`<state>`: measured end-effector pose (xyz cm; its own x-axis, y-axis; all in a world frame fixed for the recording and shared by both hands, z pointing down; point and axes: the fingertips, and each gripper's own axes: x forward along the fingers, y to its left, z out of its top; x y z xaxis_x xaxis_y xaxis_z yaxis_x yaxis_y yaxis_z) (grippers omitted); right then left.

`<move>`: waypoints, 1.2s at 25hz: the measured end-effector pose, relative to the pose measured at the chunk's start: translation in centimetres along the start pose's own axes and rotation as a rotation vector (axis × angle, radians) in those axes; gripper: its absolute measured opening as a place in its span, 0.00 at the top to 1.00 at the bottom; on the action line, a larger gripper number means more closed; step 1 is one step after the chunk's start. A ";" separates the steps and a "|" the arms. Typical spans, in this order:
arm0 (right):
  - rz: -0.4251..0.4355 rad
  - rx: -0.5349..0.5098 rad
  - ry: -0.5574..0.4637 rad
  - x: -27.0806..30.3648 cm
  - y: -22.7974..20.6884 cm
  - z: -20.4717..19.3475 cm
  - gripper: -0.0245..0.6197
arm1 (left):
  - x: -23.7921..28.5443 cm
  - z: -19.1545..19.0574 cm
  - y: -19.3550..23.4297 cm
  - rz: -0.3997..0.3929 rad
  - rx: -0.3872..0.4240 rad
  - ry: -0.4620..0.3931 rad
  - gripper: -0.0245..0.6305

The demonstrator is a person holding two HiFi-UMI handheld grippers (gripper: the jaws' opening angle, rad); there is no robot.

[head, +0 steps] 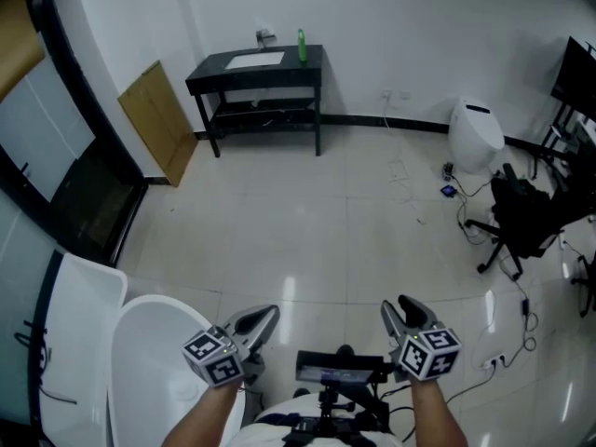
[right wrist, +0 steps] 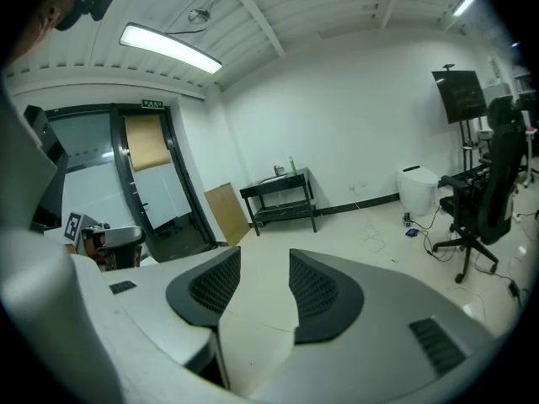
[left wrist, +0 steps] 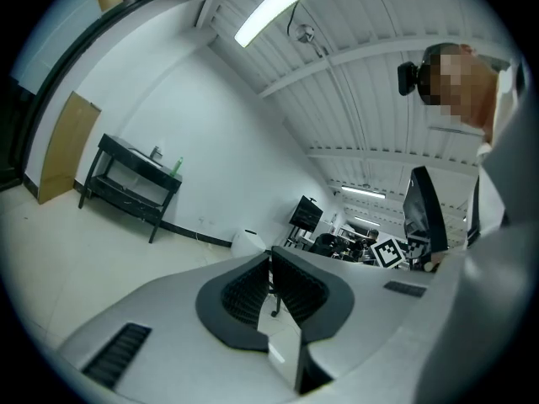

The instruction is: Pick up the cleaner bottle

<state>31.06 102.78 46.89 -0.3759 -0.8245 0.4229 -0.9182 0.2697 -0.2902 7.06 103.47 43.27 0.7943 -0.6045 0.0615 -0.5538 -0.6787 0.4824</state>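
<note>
Black table (head: 209, 73) against white wall (head: 419, 26)

Floor (head: 307, 222): pale tile, high gloss, mirrors ceiling lights. Counter (head: 209, 74): black, matt top and frame. Cleaner bottle (head: 301, 47): green, plastic-looking. Leaning board (head: 160, 124): brown wood, matt. Left gripper (left wrist: 271, 259), right gripper (right wrist: 263, 263): smooth grey plastic shells, dull sheen; jaws faced with black ribbed pads (right wrist: 316, 291).

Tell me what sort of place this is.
Probably an indoor lab or test room, not a home: loose cables on a bare tiled floor, a black office chair, and a lone black table with a green cleaner bottle against the white wall.
</note>
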 end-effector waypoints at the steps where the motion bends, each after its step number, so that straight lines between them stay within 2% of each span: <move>1: 0.004 -0.016 0.001 0.9 -0.8 0.8 0.67 | 1.0 0.5 0.5 0.012 0.000 -0.004 0.96; 5: 0.032 -0.068 -0.002 4.3 -3.8 4.7 0.67 | 5.6 2.5 2.1 0.045 0.000 -0.024 0.96; 9: 0.060 -0.070 -0.001 7.0 -7.0 7.5 0.67 | 10.0 3.6 2.8 0.059 -0.006 -0.033 0.96; 19: 0.064 -0.019 0.002 10.9 -14.0 10.7 0.67 | 17.8 4.8 4.0 0.075 -0.002 0.004 0.96; 30: 0.069 -0.046 0.005 16.8 -13.8 14.4 0.67 | 21.0 7.8 9.3 0.047 -0.002 -0.016 0.96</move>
<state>39.19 78.06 45.63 -0.4391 -0.8005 0.4078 -0.8947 0.3485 -0.2793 16.67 81.21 42.28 0.7634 -0.6422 0.0696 -0.5897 -0.6489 0.4807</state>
